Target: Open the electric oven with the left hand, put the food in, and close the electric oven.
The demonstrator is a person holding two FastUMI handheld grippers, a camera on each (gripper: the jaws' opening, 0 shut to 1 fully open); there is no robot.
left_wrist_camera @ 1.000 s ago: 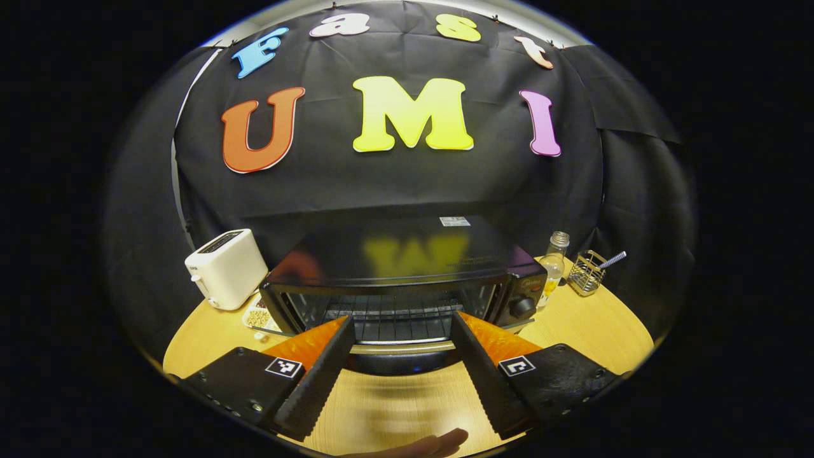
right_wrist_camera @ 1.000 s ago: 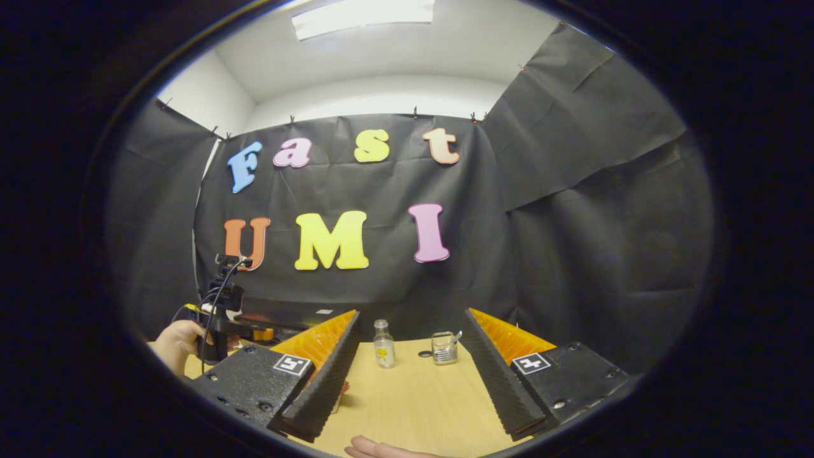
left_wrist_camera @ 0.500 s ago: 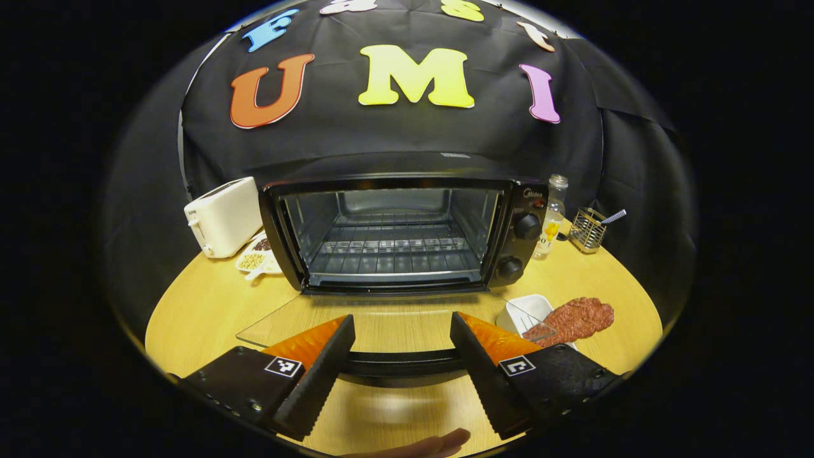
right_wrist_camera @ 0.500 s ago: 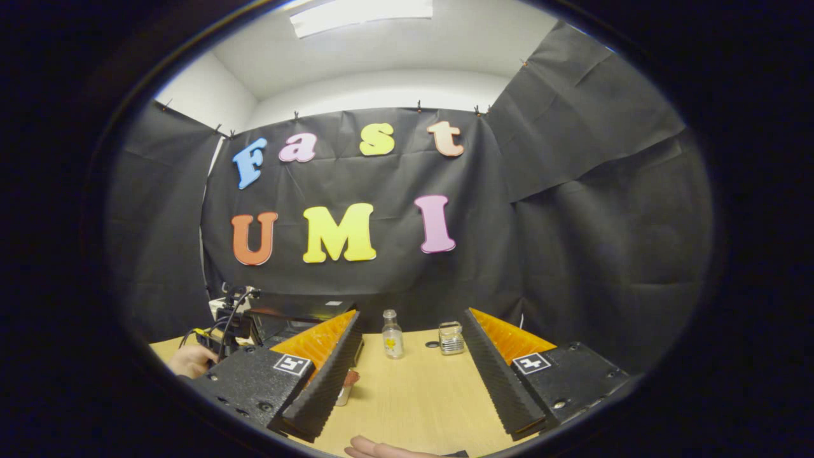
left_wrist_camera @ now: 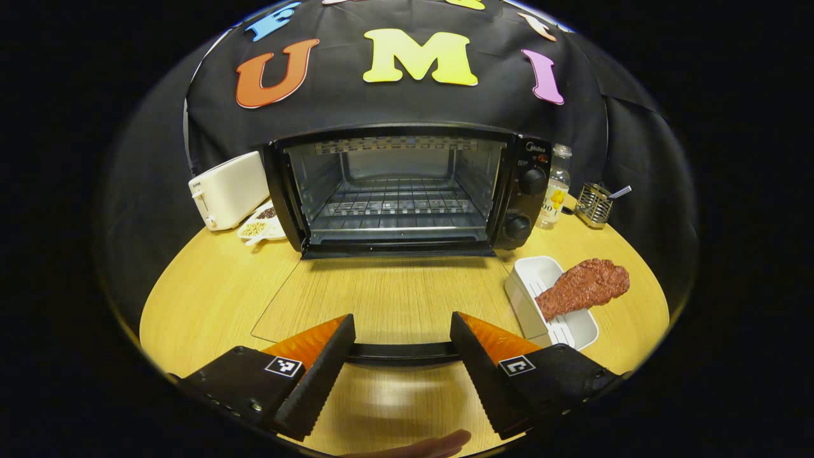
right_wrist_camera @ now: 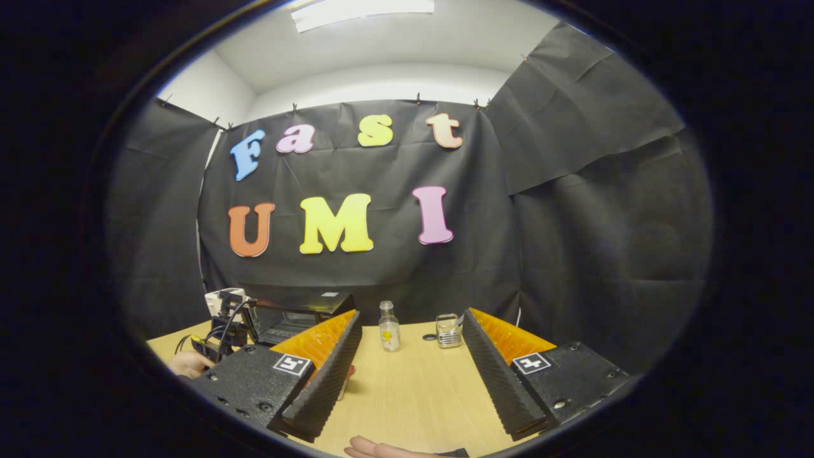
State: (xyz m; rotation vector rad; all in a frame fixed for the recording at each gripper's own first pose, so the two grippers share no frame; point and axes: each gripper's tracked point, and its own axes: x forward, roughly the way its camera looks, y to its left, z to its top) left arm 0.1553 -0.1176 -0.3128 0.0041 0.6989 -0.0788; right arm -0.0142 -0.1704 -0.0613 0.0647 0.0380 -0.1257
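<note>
Lying flat on the table [left_wrist_camera: 210,286], the glass door [left_wrist_camera: 381,299] of the oven [left_wrist_camera: 394,184] is fully down, its handle [left_wrist_camera: 400,353] passing between the fingers of the left gripper [left_wrist_camera: 402,356]. Those jaws stand apart around the bar; whether either finger touches it I cannot tell. Opening looks done.

The food [left_wrist_camera: 585,286], a reddish drumstick-shaped piece, rests on a white tray [left_wrist_camera: 531,273] to the right of the door, near the oven's front right corner. Its long axis runs from near-left to far-right, thick end far.

The right gripper [right_wrist_camera: 410,362] hovers over bare table, jaws wide apart and holding nothing, bottle [right_wrist_camera: 388,327] and wire holder [right_wrist_camera: 449,331] beyond. The food lies on its side, so I judge it the nearer hand; from there the rack lies to the left and farther back.
</note>
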